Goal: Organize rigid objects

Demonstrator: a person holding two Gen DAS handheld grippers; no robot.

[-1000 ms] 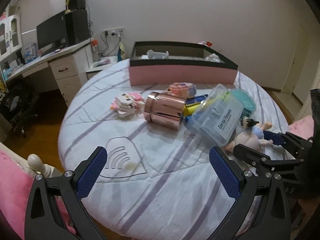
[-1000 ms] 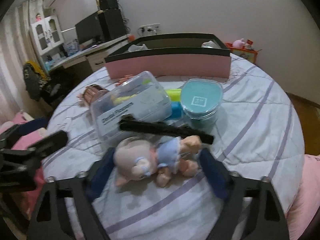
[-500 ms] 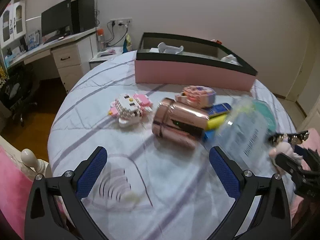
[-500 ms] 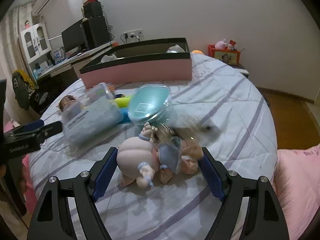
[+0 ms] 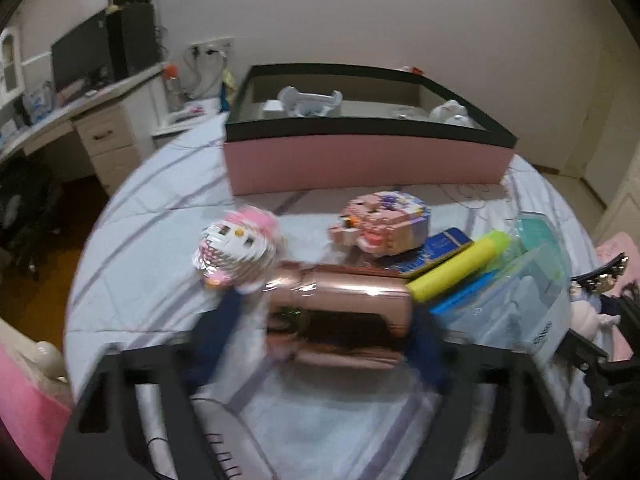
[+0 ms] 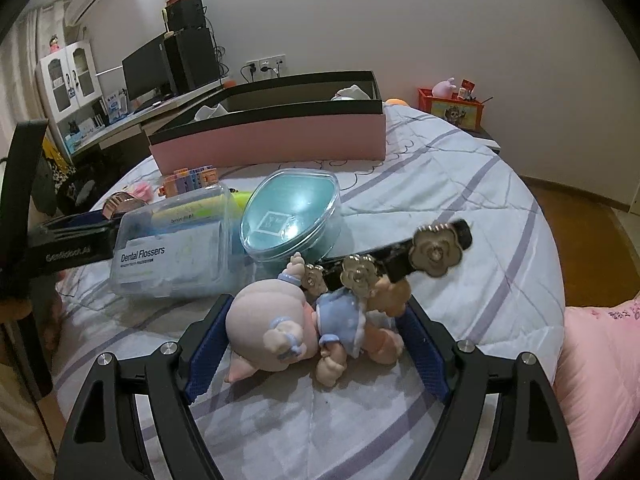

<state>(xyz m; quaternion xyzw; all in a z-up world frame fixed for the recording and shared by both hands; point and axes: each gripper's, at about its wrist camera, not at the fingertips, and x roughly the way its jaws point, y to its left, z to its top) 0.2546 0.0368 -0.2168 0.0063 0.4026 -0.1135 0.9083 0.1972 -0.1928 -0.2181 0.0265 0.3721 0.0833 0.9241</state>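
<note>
The left gripper (image 5: 316, 340) has just been closing, its blurred blue ribbed pads flanking a glossy rose-gold metal cylinder (image 5: 340, 312) lying on the quilted striped bedspread (image 5: 160, 200); whether they press it I cannot tell. The right gripper (image 6: 316, 348) is clamped on a soft-looking vinyl baby doll (image 6: 304, 324) in a blue dress. A black hair clip (image 6: 392, 260) with metallic flowers rests against the doll. Behind stands a pink, black-rimmed rectangular box (image 6: 272, 140).
</note>
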